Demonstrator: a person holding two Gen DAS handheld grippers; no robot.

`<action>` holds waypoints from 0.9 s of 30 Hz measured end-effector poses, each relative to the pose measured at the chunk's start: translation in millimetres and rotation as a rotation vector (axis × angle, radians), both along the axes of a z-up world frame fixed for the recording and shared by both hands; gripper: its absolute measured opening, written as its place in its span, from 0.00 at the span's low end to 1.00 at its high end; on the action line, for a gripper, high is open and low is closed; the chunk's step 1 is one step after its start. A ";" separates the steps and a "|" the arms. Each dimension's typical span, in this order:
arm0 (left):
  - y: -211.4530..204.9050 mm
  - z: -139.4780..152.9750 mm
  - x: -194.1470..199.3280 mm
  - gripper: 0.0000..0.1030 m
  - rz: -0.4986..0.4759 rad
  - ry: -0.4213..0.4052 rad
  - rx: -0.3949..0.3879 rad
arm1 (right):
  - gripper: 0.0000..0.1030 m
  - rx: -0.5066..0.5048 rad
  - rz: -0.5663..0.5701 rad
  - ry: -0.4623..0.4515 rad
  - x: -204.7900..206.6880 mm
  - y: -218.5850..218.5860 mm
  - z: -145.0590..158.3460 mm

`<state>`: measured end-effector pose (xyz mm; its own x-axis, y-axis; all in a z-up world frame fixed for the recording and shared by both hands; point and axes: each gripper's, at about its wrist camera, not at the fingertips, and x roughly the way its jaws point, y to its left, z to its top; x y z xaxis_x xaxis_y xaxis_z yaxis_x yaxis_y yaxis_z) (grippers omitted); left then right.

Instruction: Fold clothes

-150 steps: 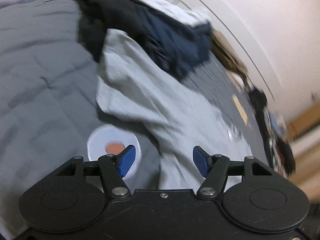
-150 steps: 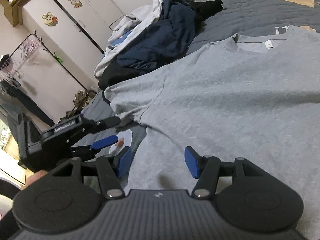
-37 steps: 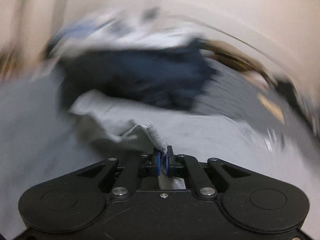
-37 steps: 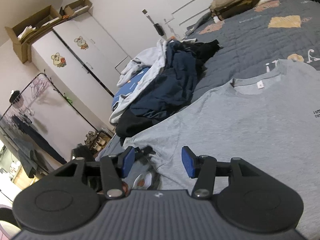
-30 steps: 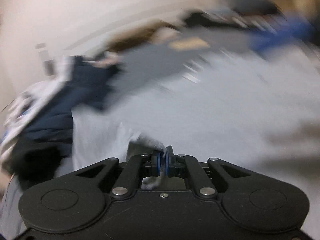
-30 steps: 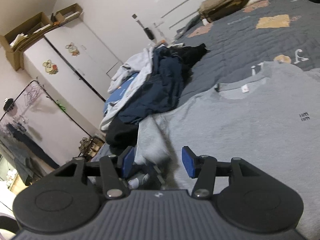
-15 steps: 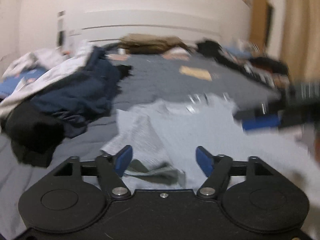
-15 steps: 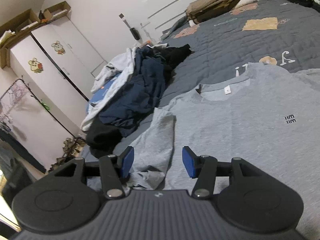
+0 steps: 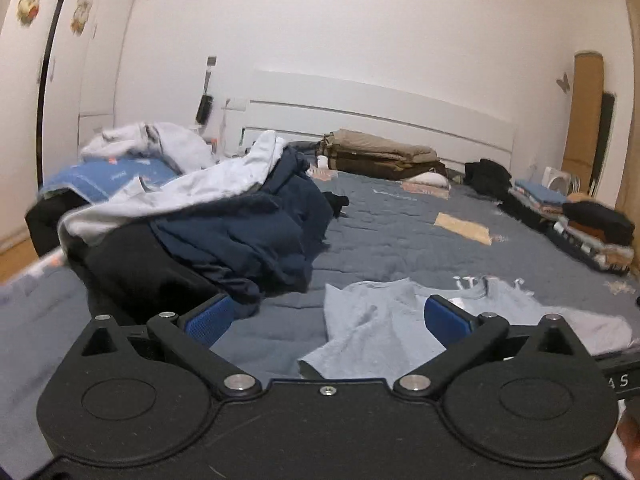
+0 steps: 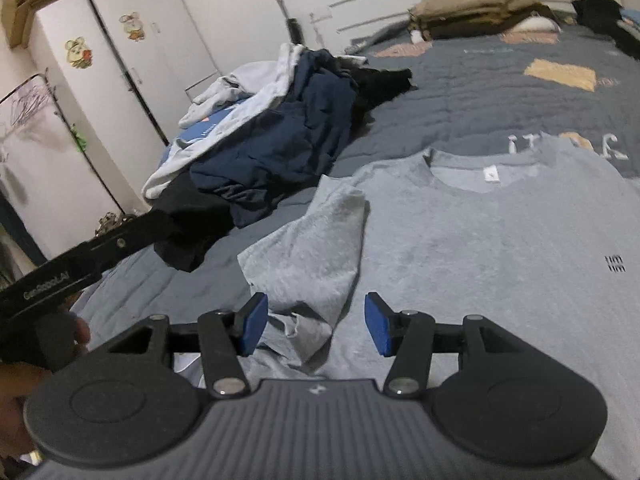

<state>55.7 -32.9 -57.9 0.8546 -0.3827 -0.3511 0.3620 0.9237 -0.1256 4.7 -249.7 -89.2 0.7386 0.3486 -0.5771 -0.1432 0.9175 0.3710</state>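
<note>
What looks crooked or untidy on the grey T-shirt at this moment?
The folded-in sleeve of the grey T-shirt lies crooked and rumpled: its lower end bunches and curls instead of lying flat. The left gripper, whose jaws have just been opening, holds nothing. The rest of the shirt lies fairly smooth.

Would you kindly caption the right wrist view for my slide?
Open right gripper above a grey T-shirt, its sleeve folded inward.
</note>
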 end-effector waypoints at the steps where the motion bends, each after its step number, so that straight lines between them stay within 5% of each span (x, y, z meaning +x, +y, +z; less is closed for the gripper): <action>1: 0.2 0.5 -0.7 1.00 -0.011 0.006 0.003 | 0.55 -0.012 0.014 -0.009 0.4 3.3 0.1; 6: 11.1 4.4 7.9 1.00 0.034 0.070 -0.064 | 0.66 -0.093 0.079 -0.040 5.4 22.1 -2.0; 15: 26.9 3.5 16.5 1.00 0.035 0.068 -0.142 | 0.78 -0.064 0.127 -0.079 12.8 24.6 -0.8; 19: 23.9 5.5 27.3 1.00 0.042 0.178 -0.093 | 0.78 -0.053 0.155 -0.055 19.5 23.9 -3.9; 27: 16.7 0.8 21.1 0.95 0.032 0.153 -0.032 | 0.78 -0.112 0.144 0.006 26.1 28.1 -20.6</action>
<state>76.9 -16.2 -57.0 0.8041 -0.3688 -0.4662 0.3065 0.9292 -0.2065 30.8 -221.5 -109.8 0.6823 0.3834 -0.6225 -0.2739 0.9235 0.2686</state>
